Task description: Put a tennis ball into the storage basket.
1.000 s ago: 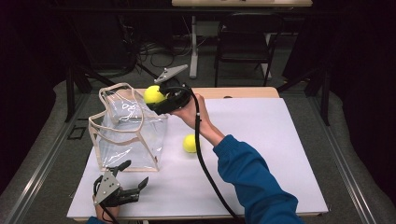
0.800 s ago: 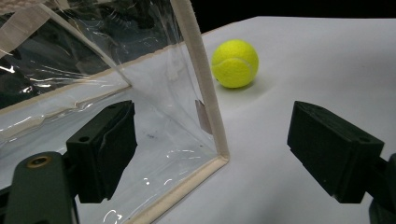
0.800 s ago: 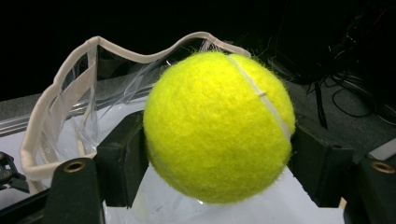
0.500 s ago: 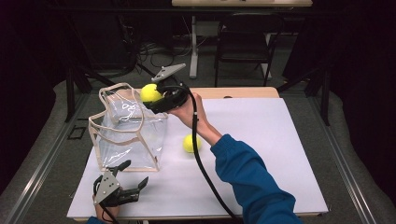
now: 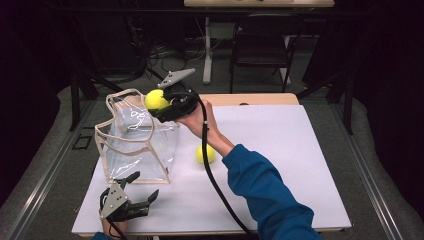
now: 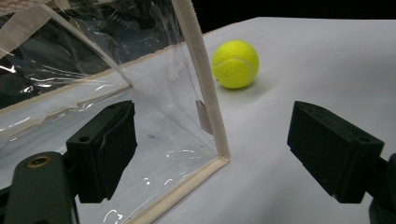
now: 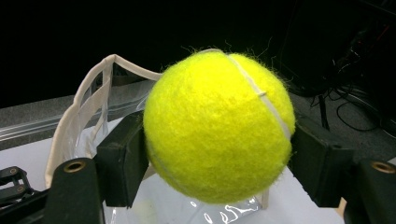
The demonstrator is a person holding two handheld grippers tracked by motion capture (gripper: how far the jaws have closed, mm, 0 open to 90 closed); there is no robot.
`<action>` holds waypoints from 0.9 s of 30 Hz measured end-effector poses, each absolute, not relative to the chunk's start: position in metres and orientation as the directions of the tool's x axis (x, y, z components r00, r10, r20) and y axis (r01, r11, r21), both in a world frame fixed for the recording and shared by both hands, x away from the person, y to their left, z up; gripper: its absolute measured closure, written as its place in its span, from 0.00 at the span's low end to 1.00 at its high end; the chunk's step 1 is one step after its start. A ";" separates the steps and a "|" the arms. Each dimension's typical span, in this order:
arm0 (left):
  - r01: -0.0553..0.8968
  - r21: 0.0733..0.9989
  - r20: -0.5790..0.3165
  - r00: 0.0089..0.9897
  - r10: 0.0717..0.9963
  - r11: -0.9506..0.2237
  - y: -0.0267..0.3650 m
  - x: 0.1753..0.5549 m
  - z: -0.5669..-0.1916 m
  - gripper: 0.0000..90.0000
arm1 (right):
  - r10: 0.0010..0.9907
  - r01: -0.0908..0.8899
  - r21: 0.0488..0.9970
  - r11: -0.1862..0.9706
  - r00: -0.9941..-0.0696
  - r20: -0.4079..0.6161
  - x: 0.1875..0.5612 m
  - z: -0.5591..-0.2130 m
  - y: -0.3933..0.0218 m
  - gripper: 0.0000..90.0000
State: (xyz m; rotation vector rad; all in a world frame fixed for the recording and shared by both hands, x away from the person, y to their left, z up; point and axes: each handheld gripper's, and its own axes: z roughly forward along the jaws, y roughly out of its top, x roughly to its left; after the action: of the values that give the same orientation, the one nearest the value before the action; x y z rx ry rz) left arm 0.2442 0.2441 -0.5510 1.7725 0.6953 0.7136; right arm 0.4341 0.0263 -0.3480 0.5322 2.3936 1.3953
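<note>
A clear plastic bag (image 5: pixel 131 150) with beige trim stands upright and open-topped at the left of the white table (image 5: pixel 280 150). My right gripper (image 5: pixel 161 104) is shut on a yellow tennis ball (image 5: pixel 155 99), held in the air at the bag's upper right rim. In the right gripper view both black pads press the ball (image 7: pixel 219 126), with the bag's beige rim (image 7: pixel 88 98) below and behind it. A second tennis ball (image 5: pixel 205 154) lies on the table right of the bag. My left gripper (image 5: pixel 136 194) rests open near the front left edge, its jaws either side of the bag's near corner (image 6: pixel 219 154) without touching it.
The right gripper's black cable (image 5: pixel 215 185) trails across the table toward the front edge. Beyond the far edge stand a dark chair (image 5: pixel 262 40) and a table leg (image 5: pixel 206 50), with cables on the floor. Open white surface lies to the right of the loose ball (image 6: pixel 235 64).
My right gripper has edged a little to the left with the ball, closer over the bag's mouth. The left gripper, the bag and the loose ball have stayed put.
</note>
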 end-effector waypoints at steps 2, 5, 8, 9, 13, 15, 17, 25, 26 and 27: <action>0.118 0.954 0.135 0.653 0.746 -0.276 0.244 0.244 -0.551 0.18 | 0.465 0.152 0.881 0.448 -0.881 -0.085 0.433 -0.348 0.027 0.30; 0.117 0.954 0.137 0.653 0.745 -0.277 0.244 0.244 -0.551 0.18 | 0.463 0.148 0.882 0.447 -0.882 -0.087 0.432 -0.347 0.029 0.30; 0.116 0.954 0.137 0.652 0.745 -0.276 0.244 0.244 -0.551 0.18 | 0.460 0.144 0.884 0.445 -0.883 -0.087 0.430 -0.346 0.030 0.30; 0.117 0.954 0.137 0.652 0.746 -0.277 0.244 0.244 -0.551 0.18 | 0.457 0.141 0.884 0.445 -0.885 -0.089 0.430 -0.346 0.031 0.30; 0.116 0.954 0.136 0.652 0.746 -0.276 0.244 0.244 -0.551 0.18 | 0.452 0.133 0.887 0.442 -0.887 -0.092 0.428 -0.345 0.034 0.30; 0.119 0.954 0.133 0.653 0.746 -0.275 0.244 0.244 -0.551 0.18 | 0.448 0.133 0.886 0.444 -0.889 -0.091 0.427 -0.345 0.035 0.30; 0.117 0.954 0.135 0.653 0.745 -0.276 0.244 0.244 -0.551 0.18 | 0.445 0.131 0.886 0.444 -0.891 -0.092 0.427 -0.345 0.036 0.30; 0.120 0.954 0.133 0.652 0.746 -0.275 0.244 0.244 -0.551 0.18 | 0.437 0.125 0.889 0.441 -0.895 -0.091 0.425 -0.345 0.040 0.30; 0.120 0.954 0.133 0.652 0.746 -0.275 0.244 0.244 -0.551 0.18 | 0.435 0.126 0.888 0.442 -0.896 -0.089 0.425 -0.345 0.041 0.30; 0.118 0.954 0.135 0.653 0.746 -0.276 0.244 0.244 -0.551 0.18 | 0.435 0.126 0.888 0.442 -0.896 -0.089 0.425 -0.345 0.041 0.30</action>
State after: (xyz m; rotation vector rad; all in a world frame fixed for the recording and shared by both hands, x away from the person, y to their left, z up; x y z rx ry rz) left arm 0.2444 0.2444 -0.5510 1.7721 0.6968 0.7122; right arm 0.4248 0.0411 -0.3454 0.4818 2.3936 1.4354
